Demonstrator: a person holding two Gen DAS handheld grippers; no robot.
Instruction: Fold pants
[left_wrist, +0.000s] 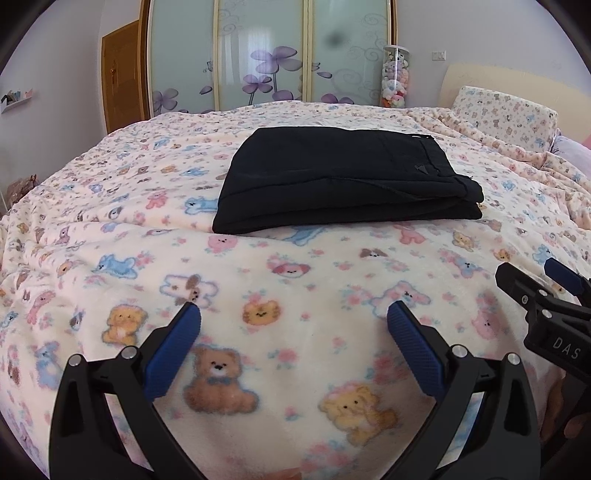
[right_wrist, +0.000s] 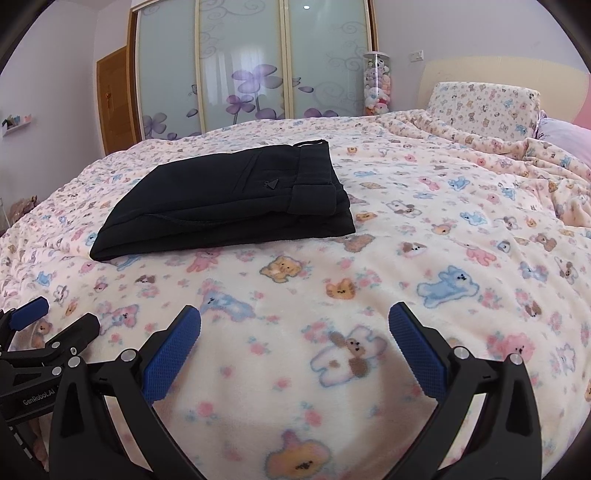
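Seemingly the folding is done — the black pants (left_wrist: 343, 177) lie in a compact stack mid-blanket (left_wrist: 295, 295), well apart from both grippers; left gripper (left_wrist: 293, 325) and right gripper (right_wrist: 294, 326) gape wide, holding nothing — next needs only tidying, if anything

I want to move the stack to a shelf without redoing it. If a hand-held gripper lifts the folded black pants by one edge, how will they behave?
The black pants are soft cloth in several loose layers, so they would probably sag and unfold. The fuzzy blanket likely grips, so pushing may bunch them rather than slide them. They look light and not fragile.
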